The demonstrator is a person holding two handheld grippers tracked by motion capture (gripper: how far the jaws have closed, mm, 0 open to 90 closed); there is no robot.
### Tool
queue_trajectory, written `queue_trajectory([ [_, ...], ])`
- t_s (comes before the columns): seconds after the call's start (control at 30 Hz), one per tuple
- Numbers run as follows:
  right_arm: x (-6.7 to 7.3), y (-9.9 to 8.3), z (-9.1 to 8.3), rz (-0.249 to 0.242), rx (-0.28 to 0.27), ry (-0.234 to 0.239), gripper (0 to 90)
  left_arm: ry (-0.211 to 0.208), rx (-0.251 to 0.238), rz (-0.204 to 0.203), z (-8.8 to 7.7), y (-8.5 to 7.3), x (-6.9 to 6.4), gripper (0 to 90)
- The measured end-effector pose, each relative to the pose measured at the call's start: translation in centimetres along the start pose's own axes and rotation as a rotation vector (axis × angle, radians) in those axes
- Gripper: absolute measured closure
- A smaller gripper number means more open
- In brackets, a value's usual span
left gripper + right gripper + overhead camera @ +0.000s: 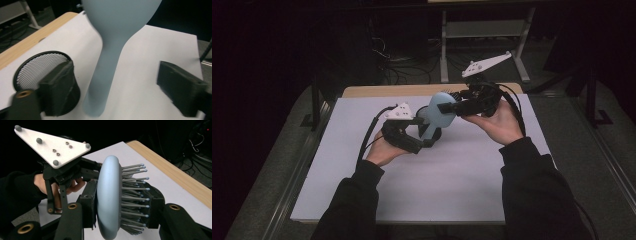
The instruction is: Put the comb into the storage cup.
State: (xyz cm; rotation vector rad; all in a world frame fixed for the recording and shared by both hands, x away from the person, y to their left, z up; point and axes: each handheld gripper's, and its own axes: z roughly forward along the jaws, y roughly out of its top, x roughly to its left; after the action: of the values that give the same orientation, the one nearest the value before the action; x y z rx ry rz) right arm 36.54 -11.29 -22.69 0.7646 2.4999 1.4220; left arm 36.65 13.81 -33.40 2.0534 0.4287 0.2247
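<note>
- high view: both grippers held up over the white sheet (422, 185) on the table (377, 91); pale blue hairbrush (439, 114) bridges them, head toward the right, handle angling down to the left
- right gripper (449, 106) clamps the brush head; right gripper view gives the detail: one pad on the smooth domed back, the other buried in the bristles (133, 197), head (107, 197) edge-on between the jaws
- same view catches the left gripper's grey plate (53, 146) and the person's hand (60, 185) behind the brush
- left gripper (424, 137) jaws stand wide apart; left gripper view shows the brush handle (103, 82) running down between them, clear gap to each pad, no contact
- so the brush hangs on the right gripper alone, off the sheet
- left gripper view also picks up a black mesh cup (41, 68) on the sheet, just beside the handle and partly behind one jaw; in the high view it is barely a dark blob under the brush
- wooden table edge visible past the sheet in both gripper views
</note>
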Motion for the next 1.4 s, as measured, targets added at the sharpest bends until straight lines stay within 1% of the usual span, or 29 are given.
queue_trajectory([
  [0.1,-0.1,0.1,-0.2,-0.002,0.001,-0.007,53.8,0.0,0.0,-0.014,-0.3,-0.2,0.3,3.8],
  [0.2,-0.3,0.3,-0.4,-0.004,-0.003,-0.009,53.8,0.005,-0.001,-0.015,-0.6,-0.5,0.5,0.0],
  [0.3,-0.3,0.6,-0.5,-0.01,-0.001,-0.015,53.7,0.021,-0.014,-0.018,-1.2,-0.9,0.8,0.0],
  [0.37,-0.3,0.8,-0.6,-0.013,0.004,-0.022,53.7,0.017,-0.034,-0.02,-1.7,-1.3,1.0,0.0],
  [0.43,-0.4,0.9,-0.6,-0.018,0.005,-0.027,53.8,0.022,-0.046,-0.021,-2.1,-1.7,1.1,0.0],
  [0.6,-0.6,1.4,-0.8,-0.016,0.001,-0.039,53.6,0.035,-0.059,-0.032,-2.8,-2.8,1.5,0.0],
  [0.67,-0.6,1.5,-0.8,-0.014,0.001,-0.045,53.6,0.041,-0.076,-0.037,-3.1,-3.3,1.6,0.0],
  [0.73,-0.8,1.6,-0.8,-0.016,0.0,-0.05,53.6,0.04,-0.088,-0.051,-3.5,-3.8,1.8,0.0],
  [0.9,-1.1,1.9,-0.9,-0.008,-0.001,-0.055,53.5,0.058,-0.098,-0.067,-4.4,-5.1,2.2,0.0],
  [1.07,-1.2,2.4,-1.0,-0.007,-0.004,-0.062,53.5,0.072,-0.099,-0.077,-5.0,-6.0,2.4,0.0],
  [1.27,-1.3,3.2,-1.4,-0.018,-0.007,-0.075,53.5,0.079,-0.109,-0.093,-5.7,-7.0,2.6,0.0],
  [1.4,-1.6,3.6,-1.6,-0.017,-0.016,-0.086,53.4,0.082,-0.117,-0.106,-6.1,-7.7,2.7,0.0],
])
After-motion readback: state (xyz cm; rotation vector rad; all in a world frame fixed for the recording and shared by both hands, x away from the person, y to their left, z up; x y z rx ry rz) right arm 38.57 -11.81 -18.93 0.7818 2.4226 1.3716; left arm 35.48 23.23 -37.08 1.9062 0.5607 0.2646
